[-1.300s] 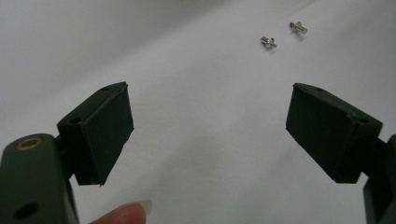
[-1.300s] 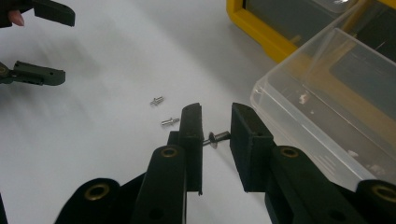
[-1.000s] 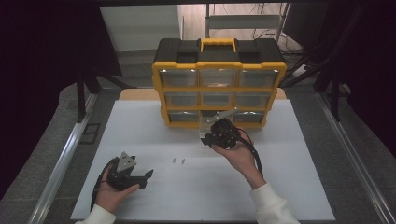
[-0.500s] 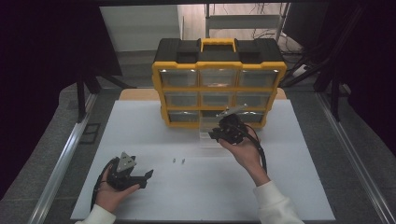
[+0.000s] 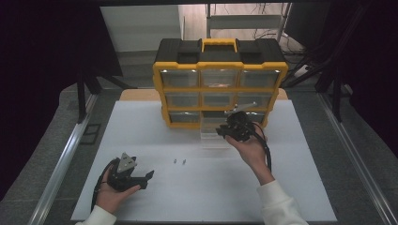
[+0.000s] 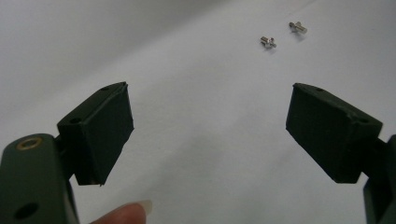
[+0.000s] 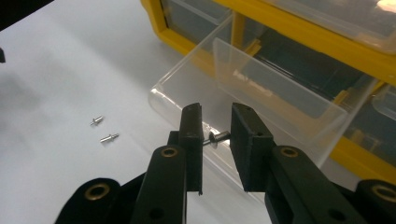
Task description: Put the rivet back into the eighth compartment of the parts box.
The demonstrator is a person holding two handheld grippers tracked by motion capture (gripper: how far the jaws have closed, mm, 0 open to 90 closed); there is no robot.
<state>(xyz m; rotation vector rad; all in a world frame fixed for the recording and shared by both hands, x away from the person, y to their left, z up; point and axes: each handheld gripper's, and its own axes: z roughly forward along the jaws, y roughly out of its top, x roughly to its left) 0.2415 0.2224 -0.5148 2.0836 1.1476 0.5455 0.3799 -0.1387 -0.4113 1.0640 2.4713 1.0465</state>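
White tabletop point(image 5: 141, 136), frame centre; yellow drawer cabinet point(image 5: 219, 79) at upper centre. Clear drawer point(image 7: 261, 88) pulled out, upper middle of the right gripper view. Right gripper point(image 7: 215, 135), lower centre there: jaws closed on a small metal rivet point(image 7: 217, 138) over the drawer's front wall. Two loose rivets point(image 5: 179, 162) lie mid-frame on the table. Left gripper point(image 6: 208, 133), lower left in the high view: jaws wide apart, nothing held.

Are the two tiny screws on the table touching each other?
Apart. The left gripper view shows one small screw and the other small screw with bare white table between them.
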